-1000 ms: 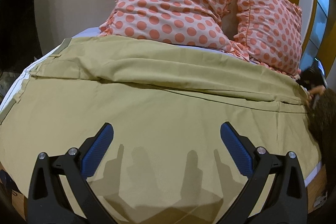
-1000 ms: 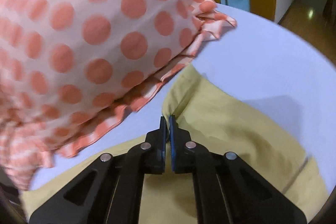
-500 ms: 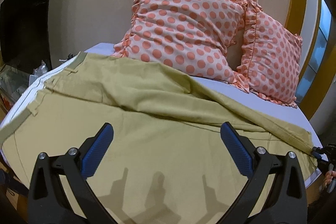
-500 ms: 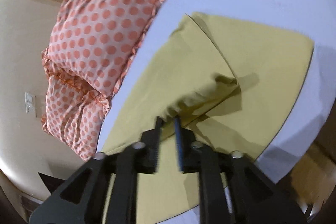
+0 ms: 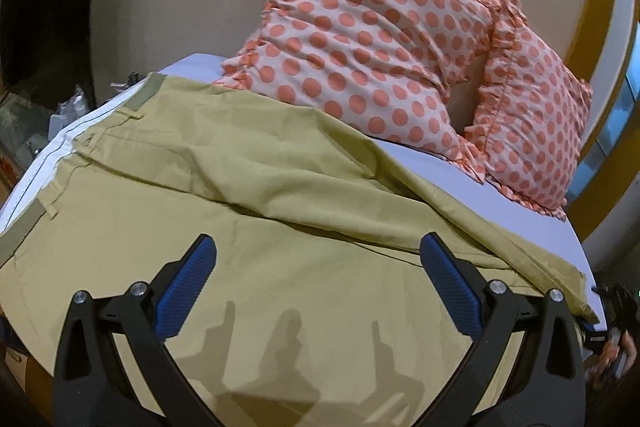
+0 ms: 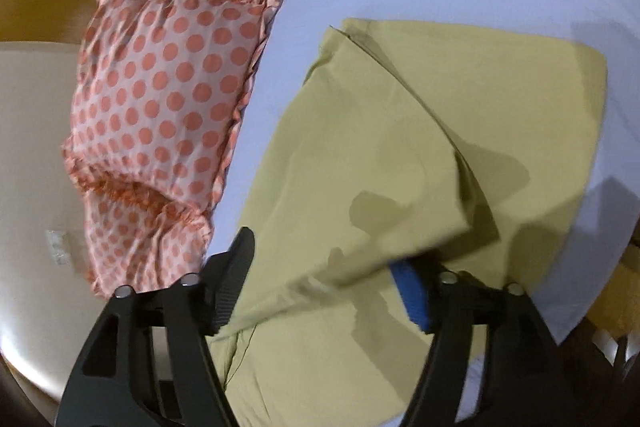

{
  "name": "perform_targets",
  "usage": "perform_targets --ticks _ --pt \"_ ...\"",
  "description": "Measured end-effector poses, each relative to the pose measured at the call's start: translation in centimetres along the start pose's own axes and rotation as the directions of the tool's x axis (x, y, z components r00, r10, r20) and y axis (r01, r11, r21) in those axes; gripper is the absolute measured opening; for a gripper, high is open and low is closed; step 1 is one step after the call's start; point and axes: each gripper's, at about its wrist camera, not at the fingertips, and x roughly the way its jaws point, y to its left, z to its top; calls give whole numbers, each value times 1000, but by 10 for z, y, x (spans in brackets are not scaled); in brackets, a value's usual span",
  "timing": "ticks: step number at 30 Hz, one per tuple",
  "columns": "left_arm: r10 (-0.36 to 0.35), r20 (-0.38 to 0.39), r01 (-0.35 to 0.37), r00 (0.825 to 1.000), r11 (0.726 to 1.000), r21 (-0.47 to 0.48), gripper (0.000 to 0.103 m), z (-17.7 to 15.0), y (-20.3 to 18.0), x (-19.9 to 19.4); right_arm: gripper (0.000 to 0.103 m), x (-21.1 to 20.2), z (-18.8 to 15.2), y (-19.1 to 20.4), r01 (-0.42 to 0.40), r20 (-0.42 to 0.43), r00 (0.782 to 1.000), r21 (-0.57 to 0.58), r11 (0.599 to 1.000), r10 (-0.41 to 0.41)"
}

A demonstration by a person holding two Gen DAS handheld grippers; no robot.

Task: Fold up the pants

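Khaki-yellow cotton pants [image 5: 248, 227] spread flat across lavender bed sheet [image 5: 500, 187], one leg folded over other. Your right gripper [image 6: 324, 279], pinched on hem half a second ago, now spread wide; fabric edge draped between fingers. Your left gripper [image 5: 316, 283] unchanged, splayed above cloth, holding nothing. Pink polka-dot ruffled pillows [image 5: 360, 43] behind.

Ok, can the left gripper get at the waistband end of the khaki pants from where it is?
Probably yes: the left gripper is open above the khaki pants, nothing covering the waistband.
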Motion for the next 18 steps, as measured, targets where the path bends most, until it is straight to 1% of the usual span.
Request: perform_targets --ticks 1,2,3,4,5,6,8,9,11,13,15,18 --pt "-3 0 3 1000 1000 7 101 0 -2 1 58 3 -2 8 42 25 999 -55 998 -41" --pt "-7 0 7 1000 1000 19 101 0 -4 2 16 7 -5 12 68 39 997 -107 992 -64" --pt "-10 -3 11 1000 1000 23 101 0 -5 4 2 13 -9 13 67 26 998 -154 986 -63" --pt "-24 -11 24 1000 999 25 101 1 -5 6 2 18 -13 10 25 -5 1000 -180 983 -27" --pt "-44 -18 44 999 999 20 101 3 -4 8 1 15 -14 6 -19 -1 1000 -186 982 20" --pt "-70 -27 70 997 998 7 101 7 -1 10 1 2 -12 3 -90 41 994 -198 976 99" --pt "-113 -38 112 993 993 -25 101 16 4 16 1 -19 -8 1 -171 102 975 -220 960 196" --pt "-133 -48 131 990 991 -43 101 22 6 20 1 -32 -6 3 -195 132 964 -242 951 231" --pt "-169 -88 162 982 983 -86 101 37 9 35 1 -45 -3 8 -208 156 953 -278 938 258" --pt "-181 -126 167 975 979 -117 101 50 10 52 1 -56 1 10 -230 168 943 -294 927 288" --pt "-145 -167 122 975 983 -139 101 63 9 75 1 -60 3 10 -247 172 936 -300 921 307" --pt "-131 -235 93 963 982 -165 100 79 9 110 1 -62 8 6 -265 170 931 -295 918 323"
